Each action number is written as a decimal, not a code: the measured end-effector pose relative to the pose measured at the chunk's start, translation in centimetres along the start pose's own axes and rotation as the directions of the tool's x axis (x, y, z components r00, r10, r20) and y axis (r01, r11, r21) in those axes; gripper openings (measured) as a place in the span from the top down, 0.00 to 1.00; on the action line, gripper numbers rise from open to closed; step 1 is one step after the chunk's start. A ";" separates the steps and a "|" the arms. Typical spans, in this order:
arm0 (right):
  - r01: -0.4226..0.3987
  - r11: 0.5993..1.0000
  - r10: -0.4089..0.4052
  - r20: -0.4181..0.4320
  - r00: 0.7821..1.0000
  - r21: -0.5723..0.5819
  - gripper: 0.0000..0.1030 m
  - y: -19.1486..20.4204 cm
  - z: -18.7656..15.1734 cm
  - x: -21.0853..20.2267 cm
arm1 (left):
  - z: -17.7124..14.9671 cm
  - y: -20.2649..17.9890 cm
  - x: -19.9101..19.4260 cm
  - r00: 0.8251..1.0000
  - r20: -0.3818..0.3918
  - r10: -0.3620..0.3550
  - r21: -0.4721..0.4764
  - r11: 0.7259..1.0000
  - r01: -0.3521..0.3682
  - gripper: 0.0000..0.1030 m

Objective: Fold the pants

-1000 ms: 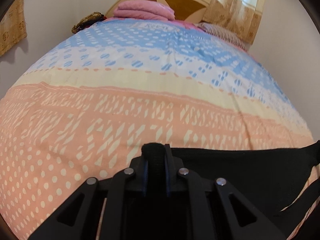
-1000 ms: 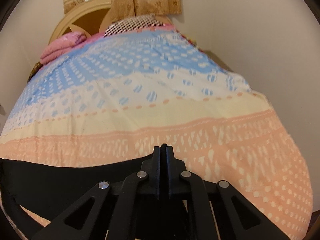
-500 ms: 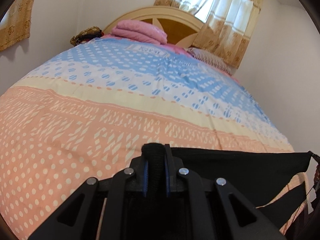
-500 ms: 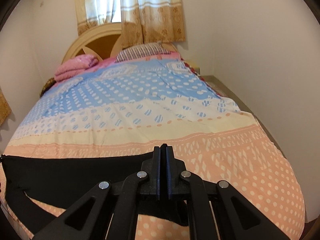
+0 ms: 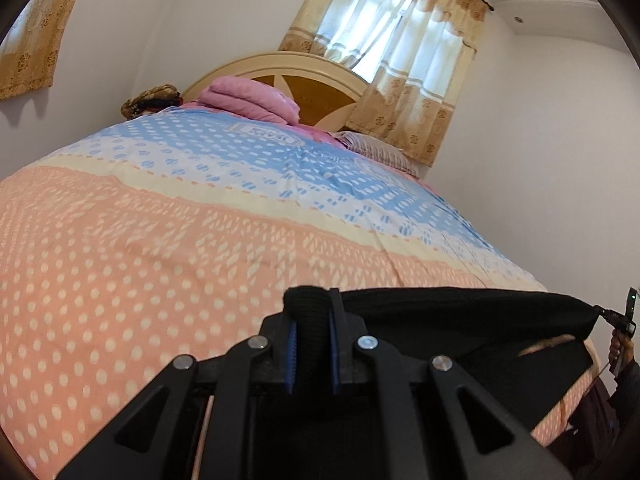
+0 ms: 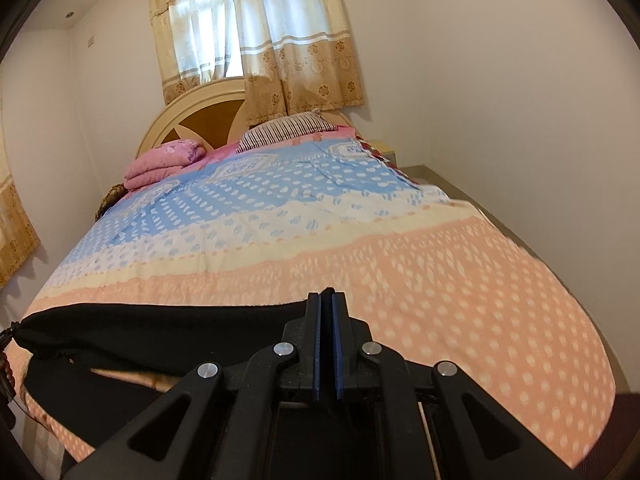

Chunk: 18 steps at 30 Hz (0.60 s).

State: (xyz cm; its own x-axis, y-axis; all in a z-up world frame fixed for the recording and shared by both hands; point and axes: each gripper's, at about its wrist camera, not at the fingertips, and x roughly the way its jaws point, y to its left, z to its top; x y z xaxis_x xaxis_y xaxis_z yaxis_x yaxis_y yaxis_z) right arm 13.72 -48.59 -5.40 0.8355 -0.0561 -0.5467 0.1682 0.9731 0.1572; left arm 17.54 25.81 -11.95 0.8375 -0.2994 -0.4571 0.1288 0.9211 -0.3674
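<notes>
Black pants [image 5: 460, 320] hang stretched between my two grippers above the near end of the bed. My left gripper [image 5: 312, 300] is shut on a bunched corner of the pants' top edge. The cloth runs right from it to the other gripper at the frame's edge. In the right wrist view the pants [image 6: 160, 332] stretch left from my right gripper [image 6: 327, 300], which is shut on their edge. The lower part of the pants droops below the held edge, out of view.
The bed [image 6: 360, 248] has a pink, cream and blue patterned cover. A folded pink blanket [image 5: 252, 100] and a striped pillow [image 6: 284, 130] lie by the headboard. Walls stand close on both sides, and a curtained window [image 6: 248, 32] is behind the headboard.
Both grippers have risen and tilted up with the pants. More of the wall, window and ceiling shows now. The pants edge stays taut between them.
</notes>
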 end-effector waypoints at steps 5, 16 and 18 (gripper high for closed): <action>0.020 0.999 -0.018 -0.046 0.999 0.042 0.96 -2.0 -3.3 -0.5 | -3.4 0.6 -1.6 1.000 -0.012 -0.022 0.044 0.999 0.022 0.87; 0.078 0.997 -0.075 -0.118 0.990 0.026 0.80 -3.3 -7.6 -1.1 | -7.6 0.3 -2.2 0.998 -0.030 0.047 0.165 0.985 -0.041 0.76; 0.119 0.993 -0.118 -0.101 0.988 -0.003 0.62 -2.6 -7.7 -2.7 | -7.6 -0.1 -2.4 0.997 -0.030 0.067 0.211 0.976 -0.059 0.76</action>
State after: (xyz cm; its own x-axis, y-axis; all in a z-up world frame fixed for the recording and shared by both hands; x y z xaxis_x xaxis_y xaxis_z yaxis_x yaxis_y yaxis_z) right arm 7.01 -49.24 -10.66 0.7522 -0.1480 -0.6421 0.2649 0.9601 0.0890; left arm 11.47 24.50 -16.95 0.8277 -0.2443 -0.5052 0.1880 0.9690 -0.1605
